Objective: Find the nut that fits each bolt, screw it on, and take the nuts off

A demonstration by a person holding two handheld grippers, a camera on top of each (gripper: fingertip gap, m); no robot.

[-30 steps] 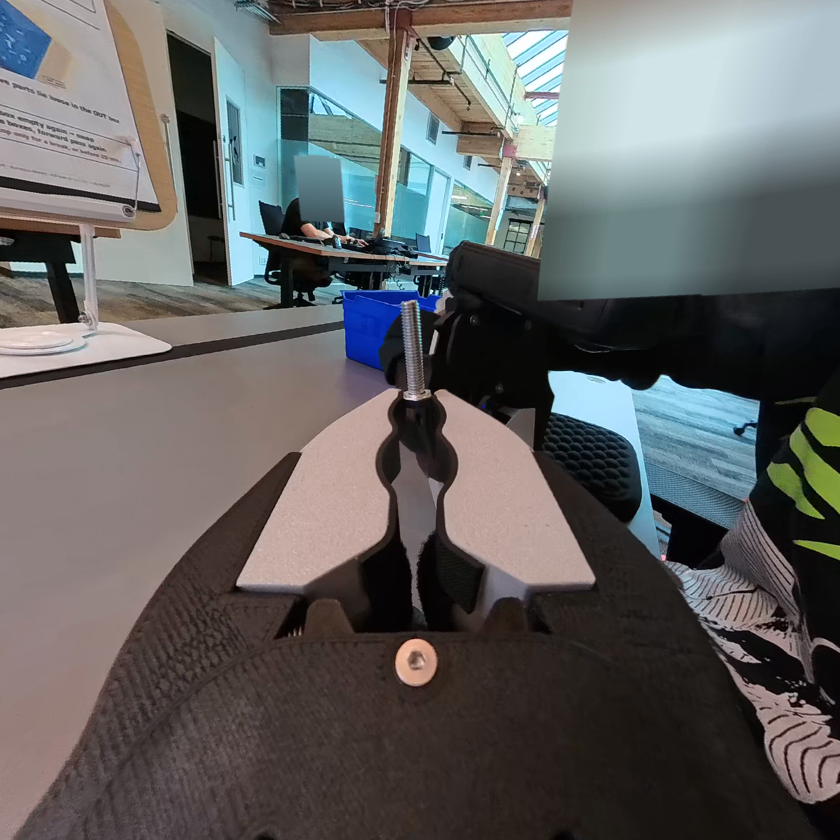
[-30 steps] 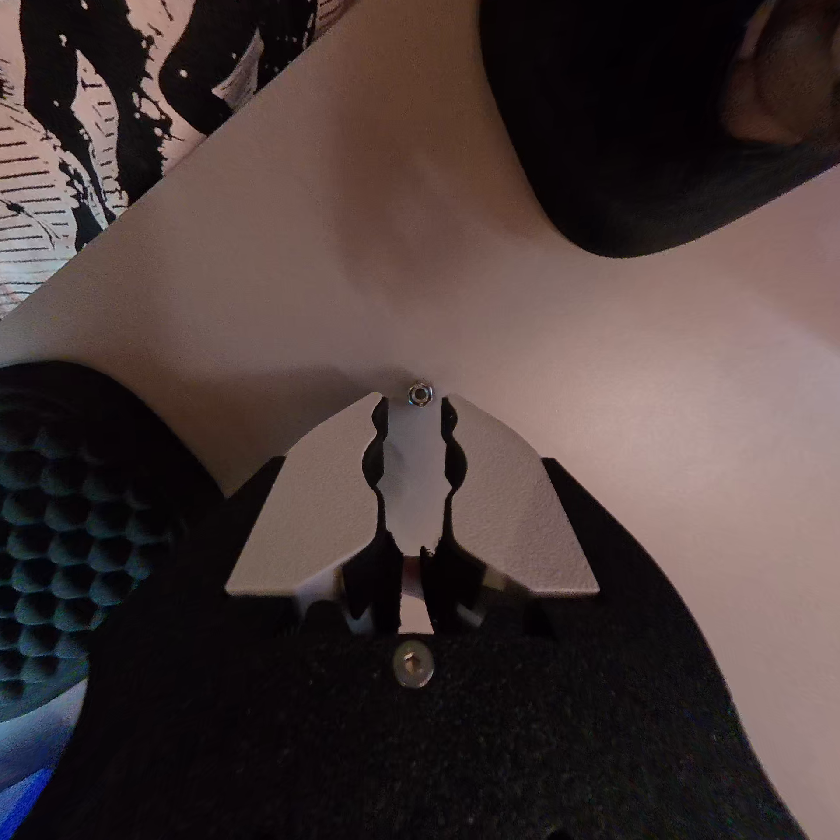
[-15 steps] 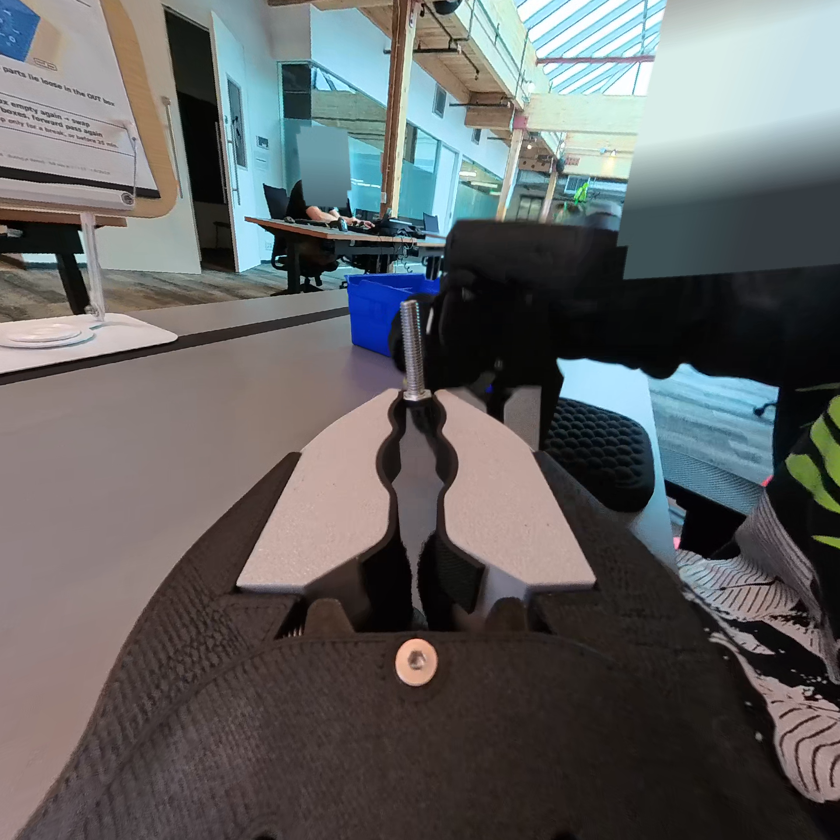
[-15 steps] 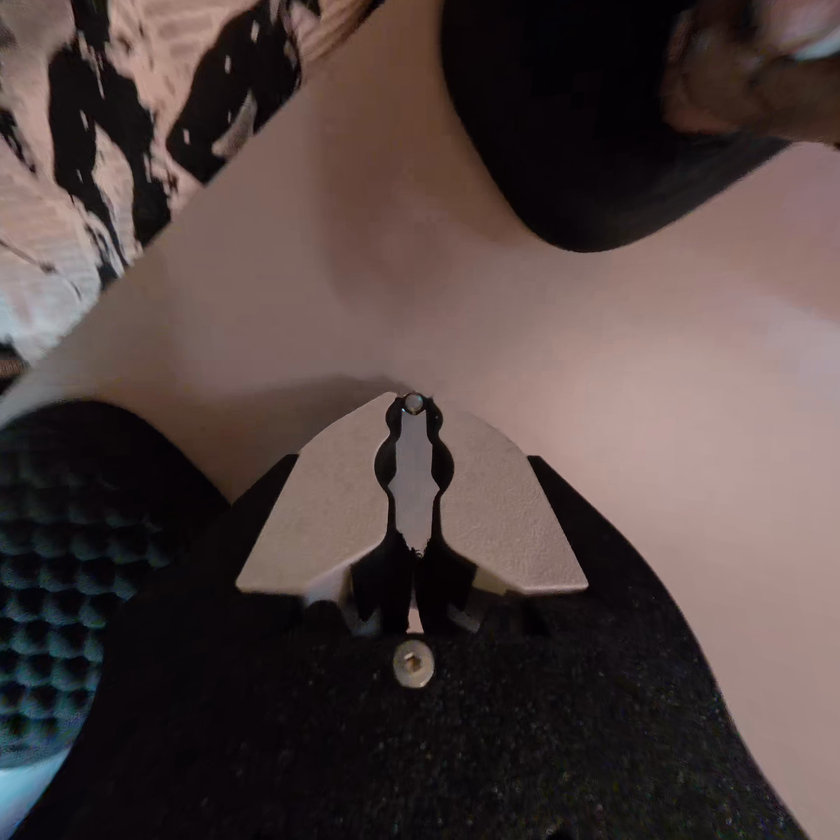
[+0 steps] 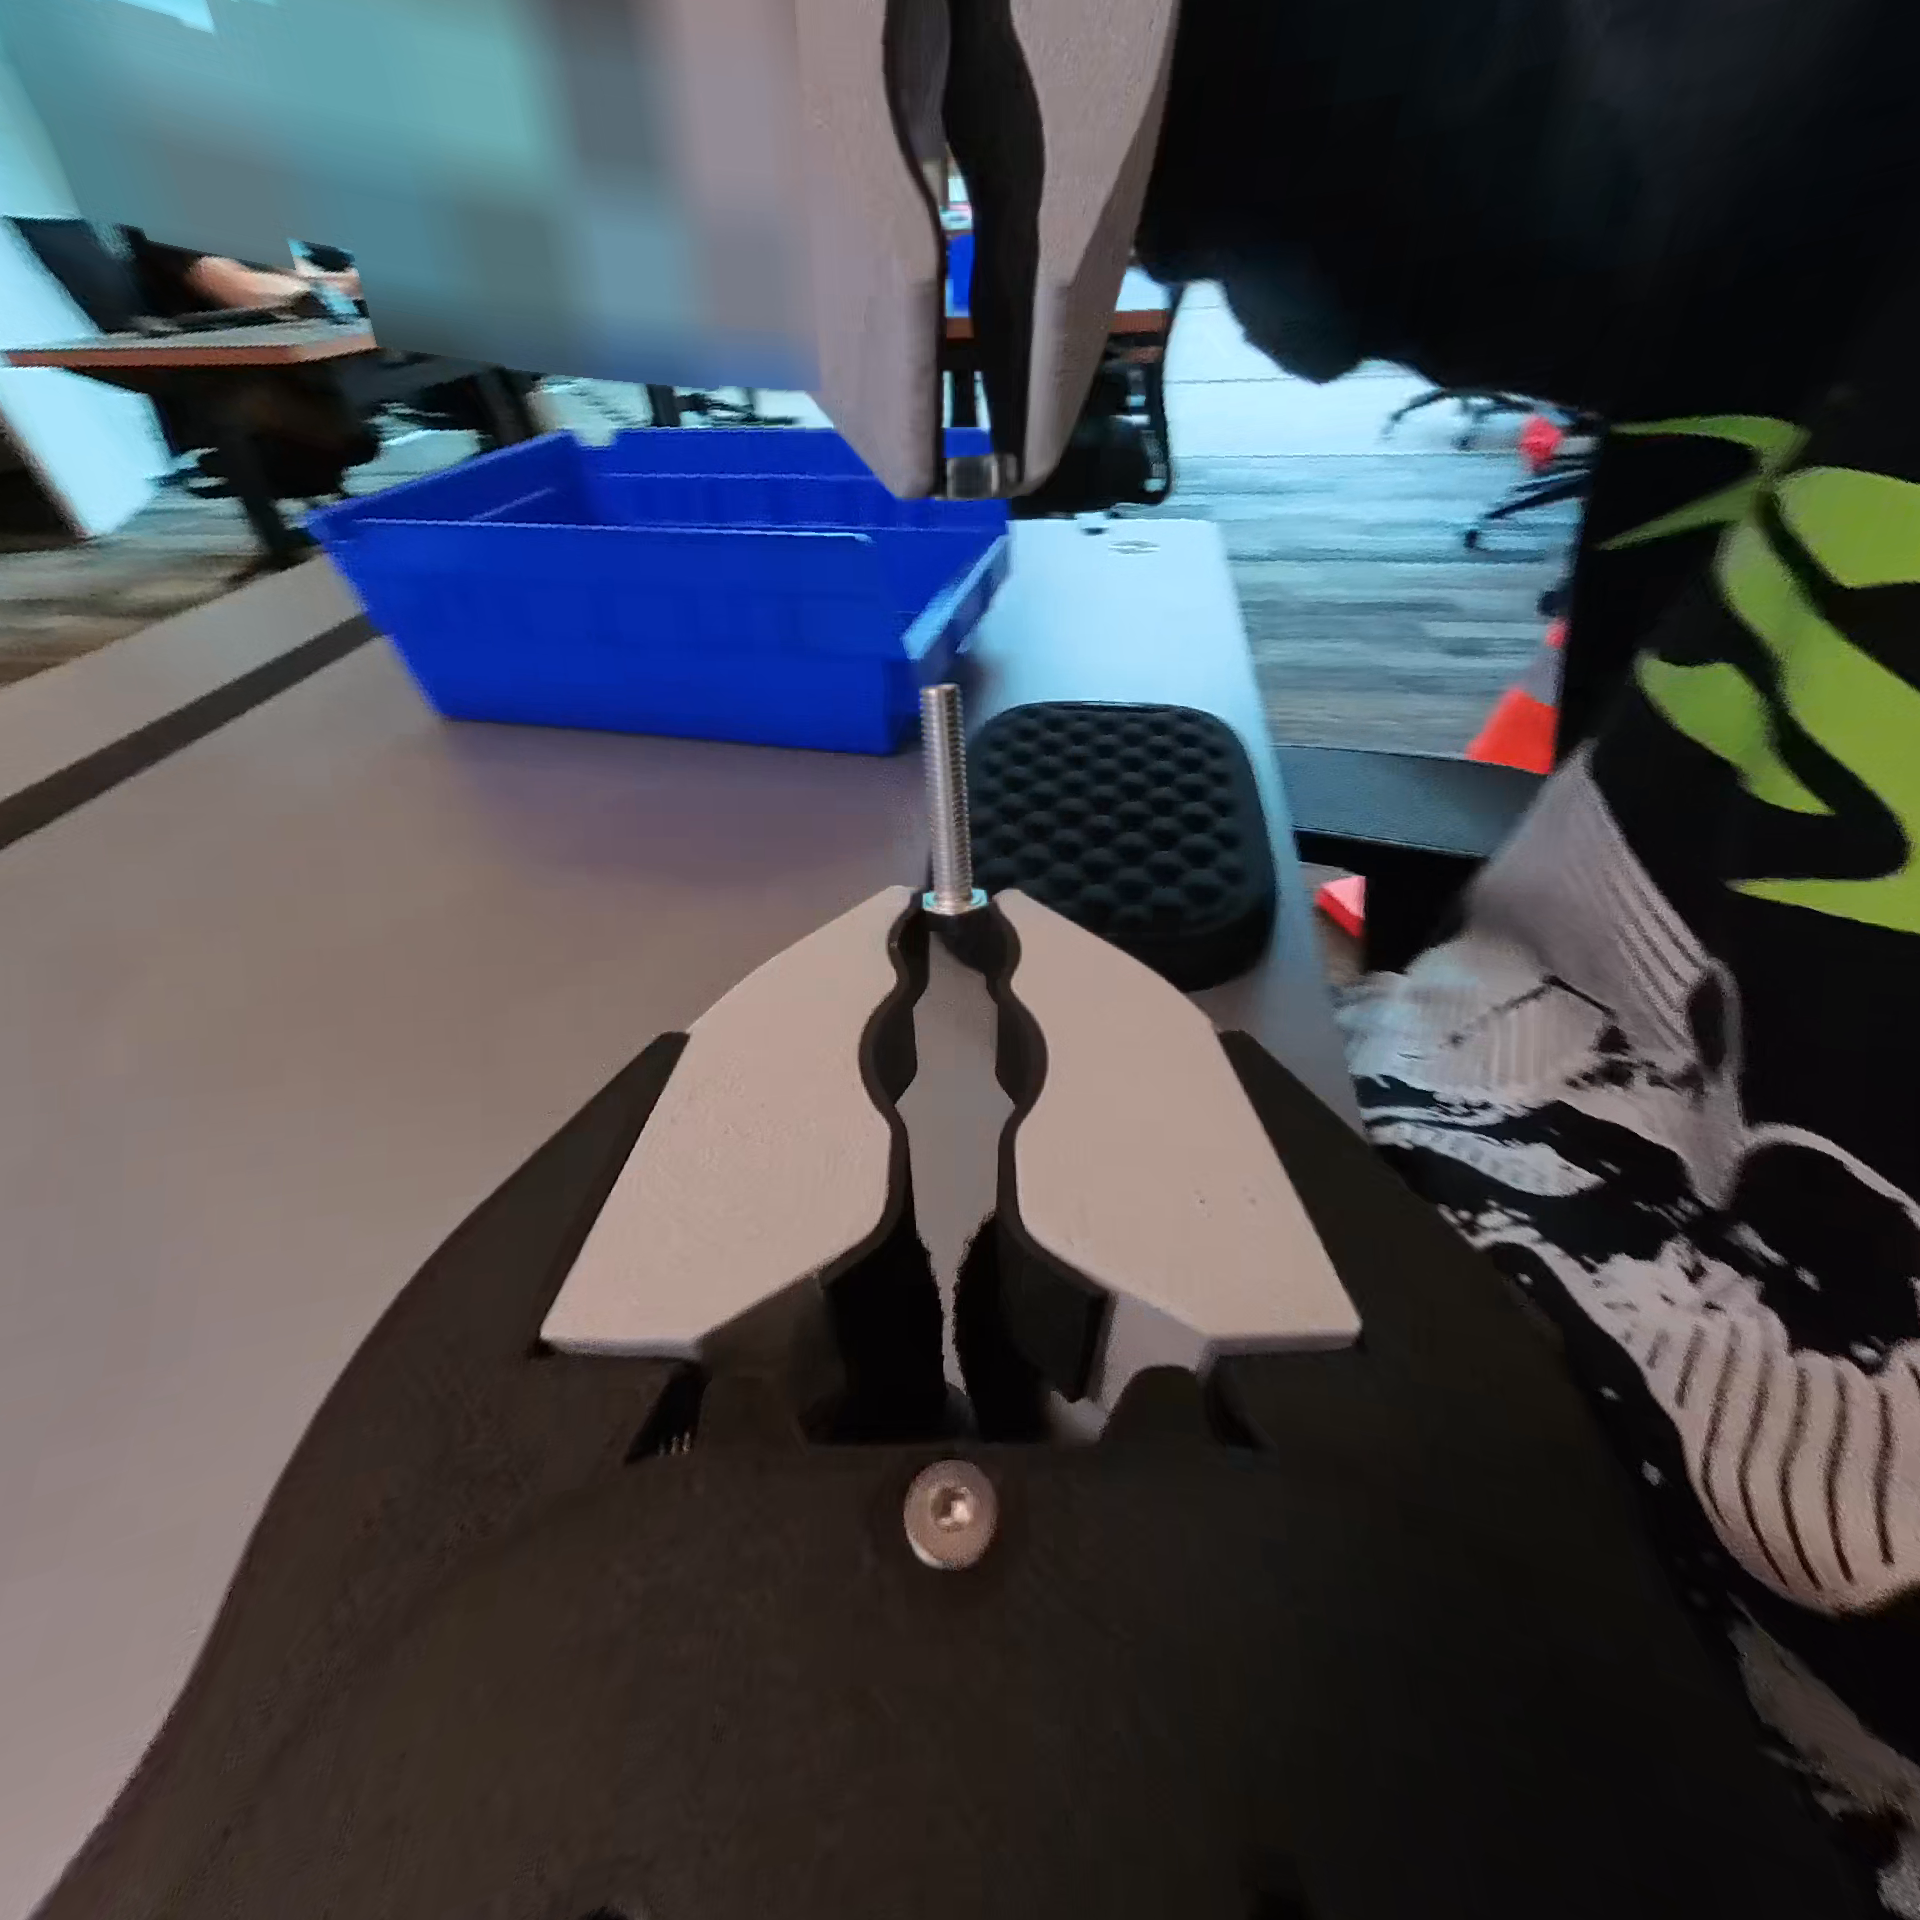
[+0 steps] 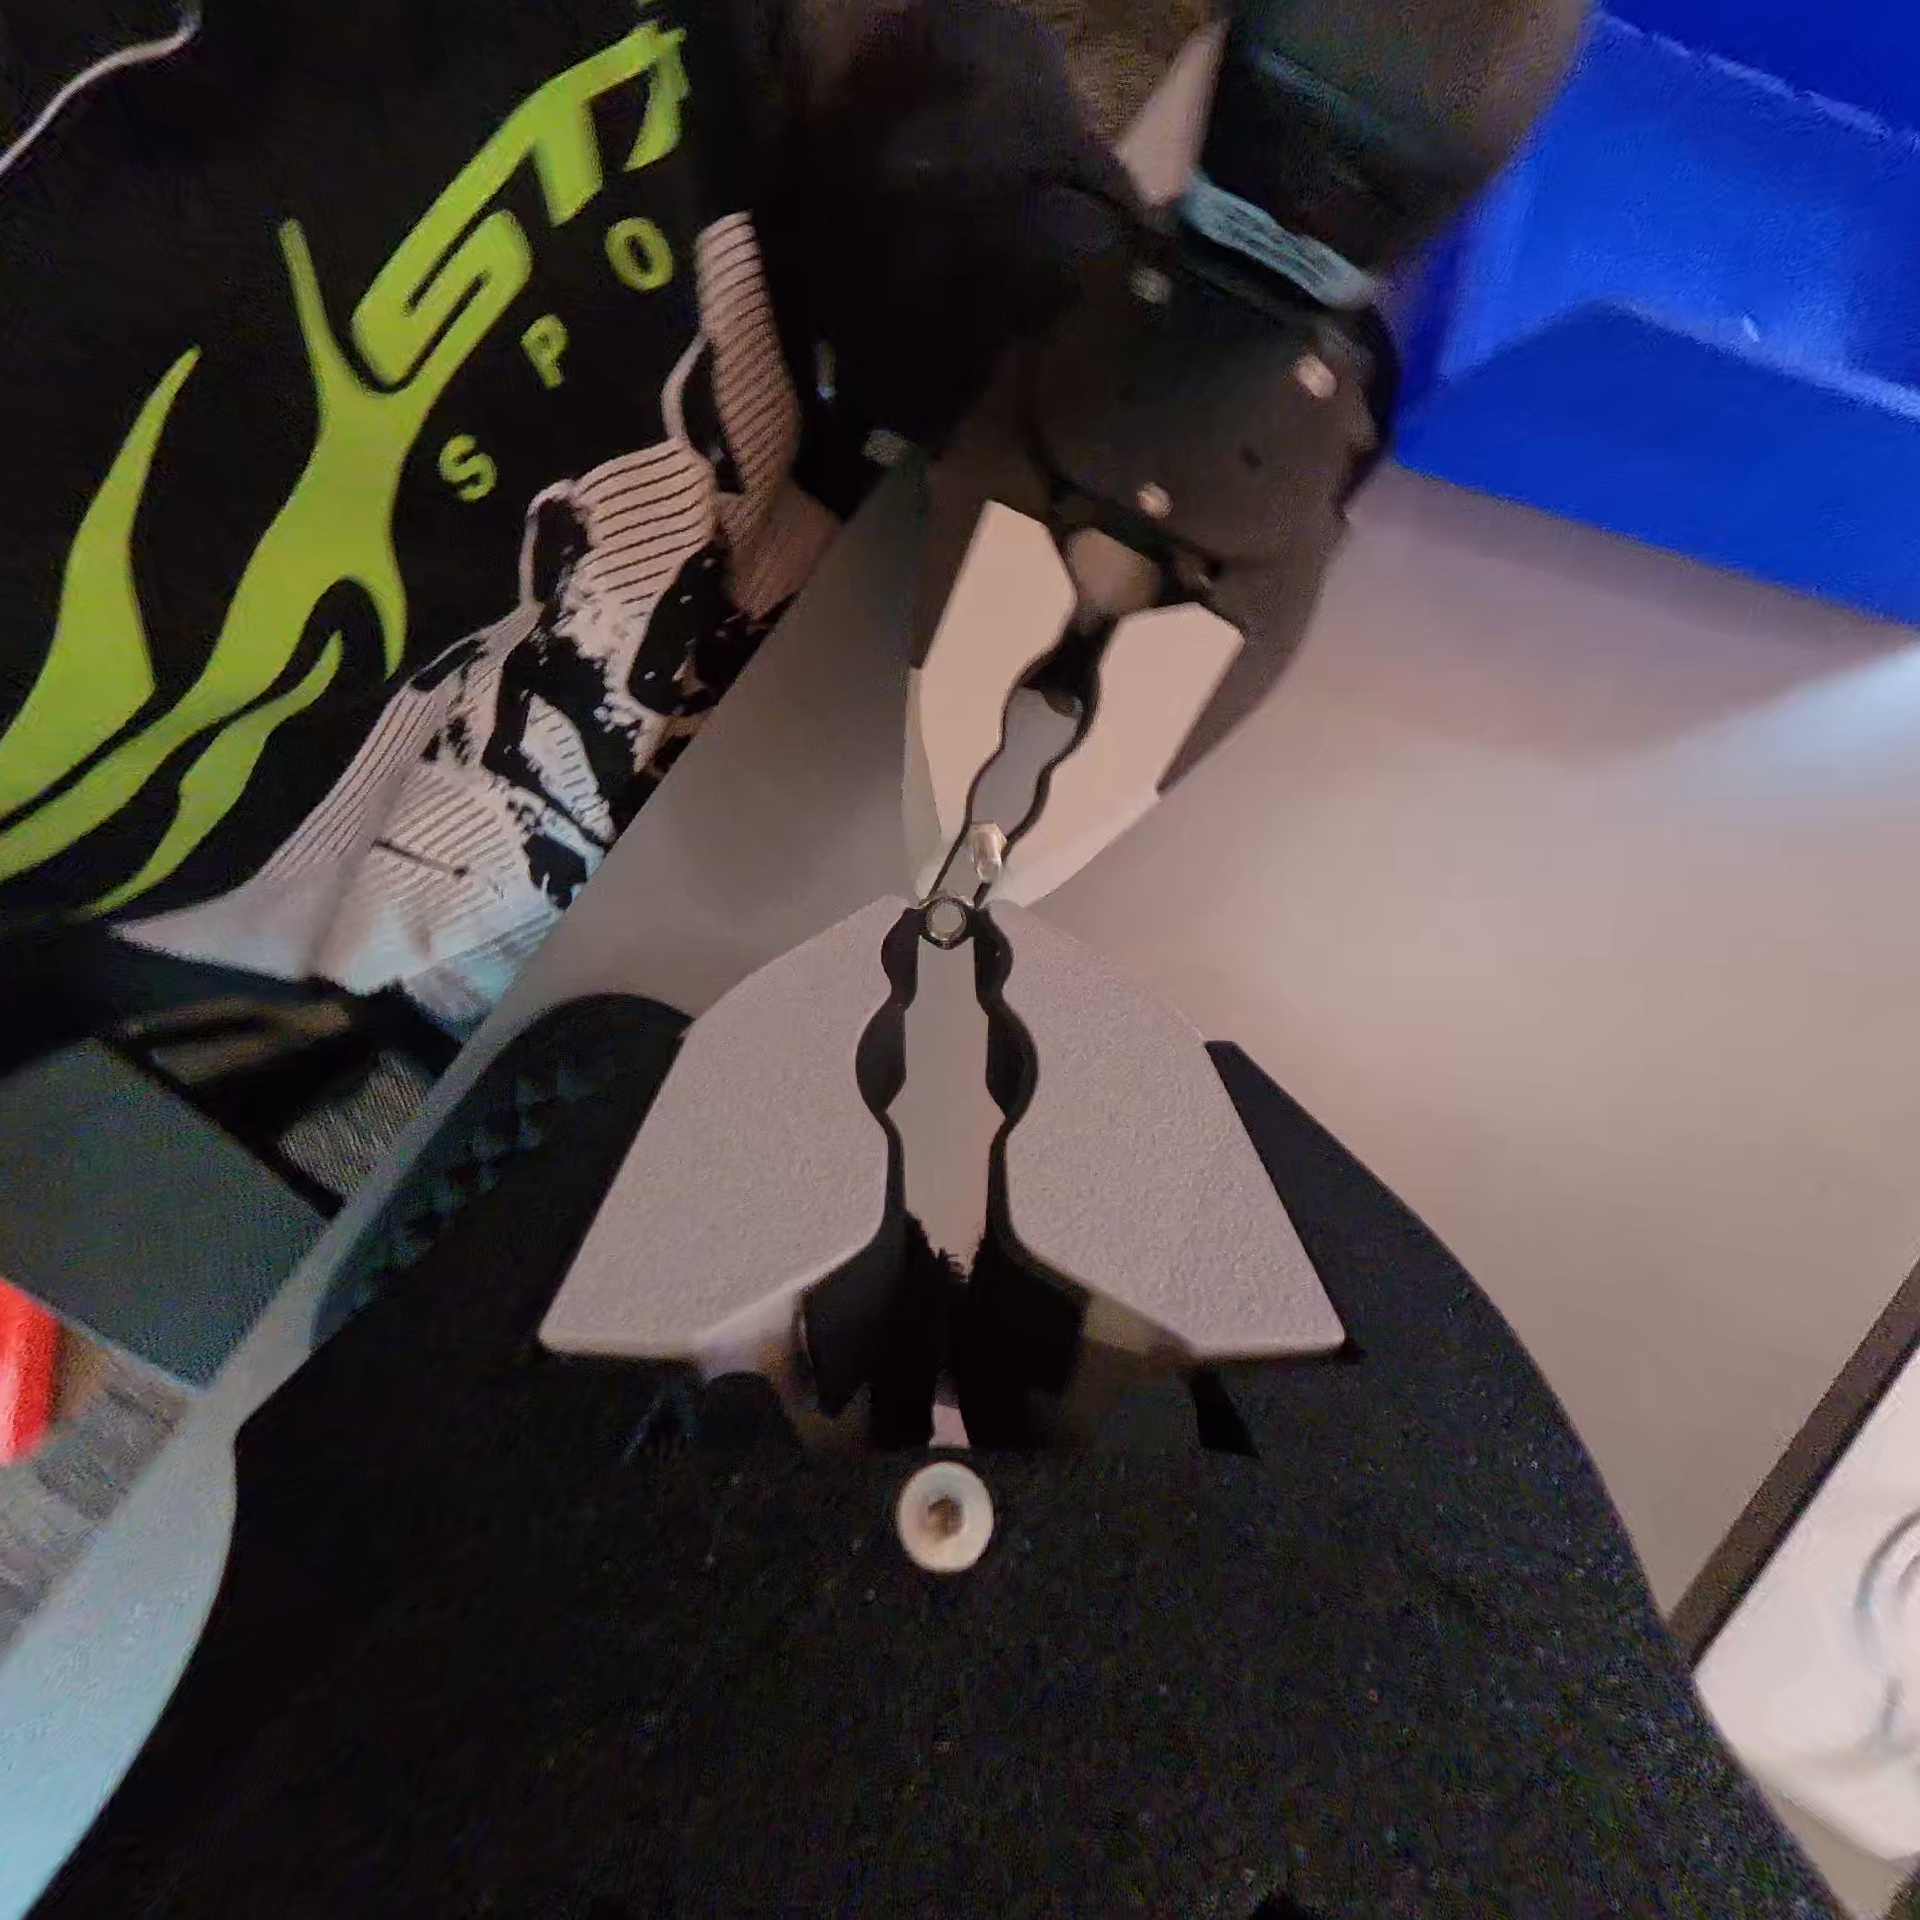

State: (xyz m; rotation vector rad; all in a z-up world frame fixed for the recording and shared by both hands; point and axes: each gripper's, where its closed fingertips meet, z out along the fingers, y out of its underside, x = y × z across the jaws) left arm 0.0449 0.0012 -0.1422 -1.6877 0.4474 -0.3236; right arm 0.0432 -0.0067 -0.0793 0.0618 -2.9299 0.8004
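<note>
Since a moment ago my right gripper (image 6: pixel 948 920) has risen off the bench (image 5: pixel 312 935) and swung over the left one, and its jaws, which stood wider around a nut lying flat on the bench, are now narrow and pinch that small silver nut (image 6: pixel 945 921) at their very tips. Its hole faces my right camera. From the left side, the right gripper (image 5: pixel 971 473) hangs tips-down near the top of the view, well above the bolt and apart from it. My left gripper (image 5: pixel 951 904) holds the silver bolt (image 5: pixel 945 790) by its hex head, jaws narrow and pressed on the head at the very tips, the threaded shank standing upright and bare. In the right view the left gripper (image 6: pixel 961 862) points toward me, its tips just beyond the nut. Behind the bolt sit a blue bin (image 5: pixel 644 613) and a black dimpled pad (image 5: pixel 1122 831)
</note>
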